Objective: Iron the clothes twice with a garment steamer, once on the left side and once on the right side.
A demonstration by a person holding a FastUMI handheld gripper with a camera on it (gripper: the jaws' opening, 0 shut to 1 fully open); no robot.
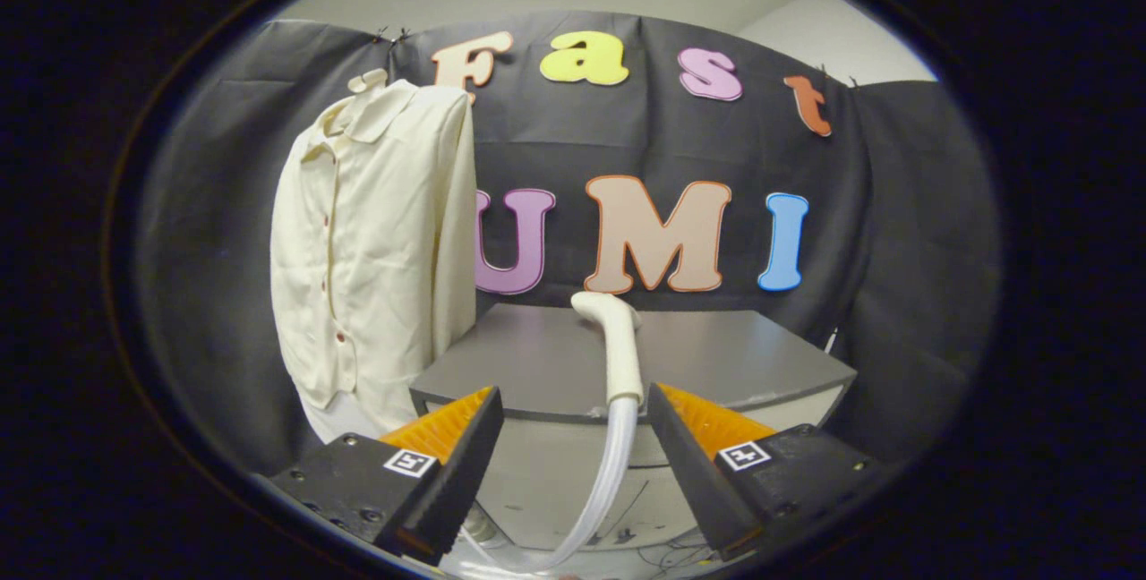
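- tongs (570, 437) stood wide open, nothing held; both fingers apart with a clear gap
- steamer head (616, 343) stood between the fingers and just ahead of them, handle upright, nozzle end bent over at the top, resting at the near edge of the grey desk (716, 365)
- clear hose (602, 490) ran from the bottom of the handle down between the fingers and curved off below; where it ended could not be told
- shirt (376, 249) hung on a hanger (369, 79) beyond the left finger, beside the desk, front facing out, buttons closed, against the black booth wall
- handling, judged: steamer handle looked like hard smooth plastic, light, rigid; likely slippery, so a square squeeze on the straight middle of the handle, below the bend and above the hose joint, seemed the best hold
- hose looked soft and springy; it would probably tug on the head and twist it in the grip when carried over to the shirt
- shirt looked thin and limp; it would likely swing away under pressure, so light contact only
- containers: none visible; no water tank or base in view, desk top otherwise bare
- task state, judged: not started, steamer not yet grasped, both sides of the shirt left to do
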